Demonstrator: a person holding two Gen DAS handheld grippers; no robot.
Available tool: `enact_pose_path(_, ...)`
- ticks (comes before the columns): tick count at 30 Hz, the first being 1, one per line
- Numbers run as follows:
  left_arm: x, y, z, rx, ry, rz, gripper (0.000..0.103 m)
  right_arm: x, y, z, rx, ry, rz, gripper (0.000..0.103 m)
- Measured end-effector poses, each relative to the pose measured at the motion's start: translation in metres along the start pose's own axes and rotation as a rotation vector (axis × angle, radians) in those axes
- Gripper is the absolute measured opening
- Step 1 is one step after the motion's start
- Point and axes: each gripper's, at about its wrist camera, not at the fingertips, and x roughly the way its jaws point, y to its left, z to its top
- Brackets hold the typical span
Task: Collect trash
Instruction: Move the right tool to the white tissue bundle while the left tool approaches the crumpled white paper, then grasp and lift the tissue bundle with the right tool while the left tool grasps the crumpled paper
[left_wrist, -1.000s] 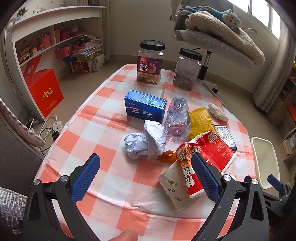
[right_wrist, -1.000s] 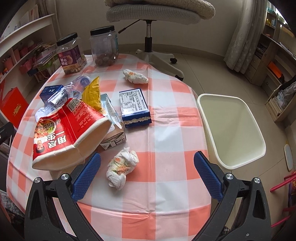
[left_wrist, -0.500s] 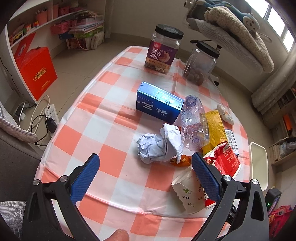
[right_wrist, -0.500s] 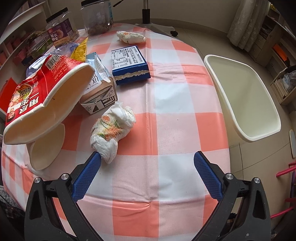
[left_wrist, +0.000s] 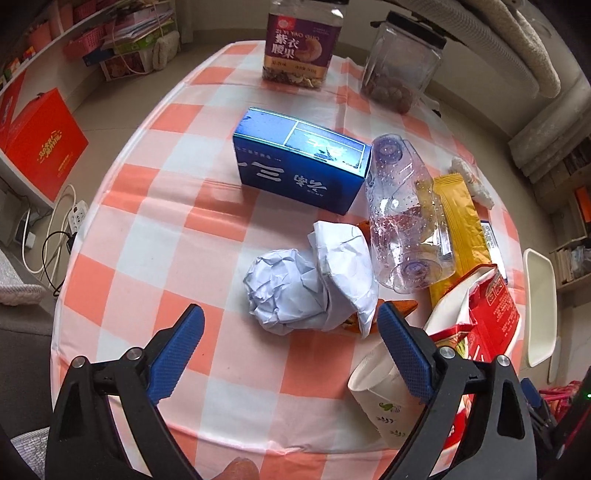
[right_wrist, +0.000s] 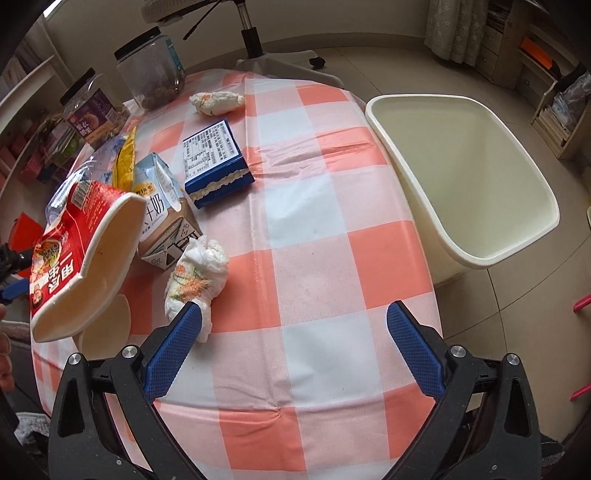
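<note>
The crumpled white paper (left_wrist: 291, 291) on the table (left_wrist: 155, 240) now looms nearer between the left claw (left_wrist: 288, 347), whose wide jaws have just been narrowing without touching it, so a grab looks imminent.

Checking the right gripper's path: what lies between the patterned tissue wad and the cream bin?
Only bare checked tablecloth between the tissue wad and bin, per the right wrist view.

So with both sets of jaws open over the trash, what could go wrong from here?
1. The left gripper, jaws just narrowing with nothing between them, may take only part of the crumpled paper, which touches the folded wrapper.
2. The right gripper has the tissue wad at its left jaw, off-centre; closing could push it aside.
</note>
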Motion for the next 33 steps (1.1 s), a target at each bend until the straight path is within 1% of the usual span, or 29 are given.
enact_pose_path(1,0.006,-0.003,0.002,0.010,0.009,-0.001,0.085,-0.001,-0.002,0.003,0.016,-0.001,0.013,0.096)
enact_pose_path(2,0.010,-0.006,0.003,0.012,0.016,-0.019,0.083,-0.001,-0.002,0.006,0.029,-0.003,0.030,0.096)
enact_pose_path(4,0.017,-0.010,0.006,0.012,0.024,-0.059,0.073,-0.001,-0.001,0.012,0.041,0.006,0.071,0.096)
enact_pose_path(6,0.023,-0.014,0.008,0.025,0.033,-0.073,0.055,-0.003,0.002,0.017,0.050,0.011,0.106,0.096)
enact_pose_path(7,0.025,-0.015,0.008,0.027,0.042,-0.082,0.052,-0.004,0.003,0.019,0.050,0.012,0.122,0.096)
enact_pose_path(8,0.025,-0.016,0.008,0.029,0.041,-0.090,0.044,-0.005,0.005,0.022,0.050,0.013,0.135,0.096)
enact_pose_path(9,0.023,-0.018,0.008,0.036,0.035,-0.107,0.031,-0.007,0.007,0.025,0.050,0.017,0.148,0.096)
enact_pose_path(11,0.016,-0.019,0.006,0.045,0.027,-0.122,0.031,-0.006,0.009,0.034,0.050,0.030,0.147,0.096)
enact_pose_path(13,0.004,-0.018,0.003,0.053,0.007,-0.137,0.030,-0.004,0.013,0.047,0.029,0.050,0.121,0.096)
enact_pose_path(17,-0.025,-0.009,-0.002,0.037,-0.043,-0.176,0.030,0.003,0.027,0.089,0.001,0.067,0.111,0.096)
enact_pose_path(19,-0.040,-0.003,-0.003,0.024,-0.082,-0.192,0.030,0.012,0.041,0.117,-0.049,0.063,0.102,0.096)
enact_pose_path(22,-0.059,0.009,-0.006,-0.001,-0.132,-0.217,0.030,0.032,0.066,0.153,-0.154,0.020,0.019,0.096)
enact_pose_path(24,-0.067,0.017,-0.006,-0.014,-0.160,-0.220,0.030,0.050,0.081,0.172,-0.201,0.003,0.003,0.095)
enact_pose_path(26,-0.073,0.025,-0.004,-0.026,-0.183,-0.209,0.030,0.070,0.090,0.186,-0.227,0.005,-0.005,0.084)
enact_pose_path(27,-0.074,0.029,-0.004,-0.033,-0.190,-0.204,0.030,0.079,0.096,0.191,-0.247,0.009,-0.005,0.082)
enact_pose_path(29,-0.075,0.036,-0.002,-0.046,-0.196,-0.200,0.030,0.098,0.107,0.198,-0.289,0.017,-0.023,0.074)
enact_pose_path(30,-0.075,0.039,-0.002,-0.050,-0.196,-0.197,0.030,0.107,0.111,0.200,-0.303,0.027,-0.028,0.072)
enact_pose_path(32,-0.074,0.043,-0.003,-0.049,-0.190,-0.191,0.030,0.124,0.116,0.204,-0.325,0.052,-0.033,0.064)
enact_pose_path(33,-0.072,0.046,-0.004,-0.047,-0.186,-0.192,0.030,0.131,0.119,0.204,-0.336,0.061,-0.042,0.062)
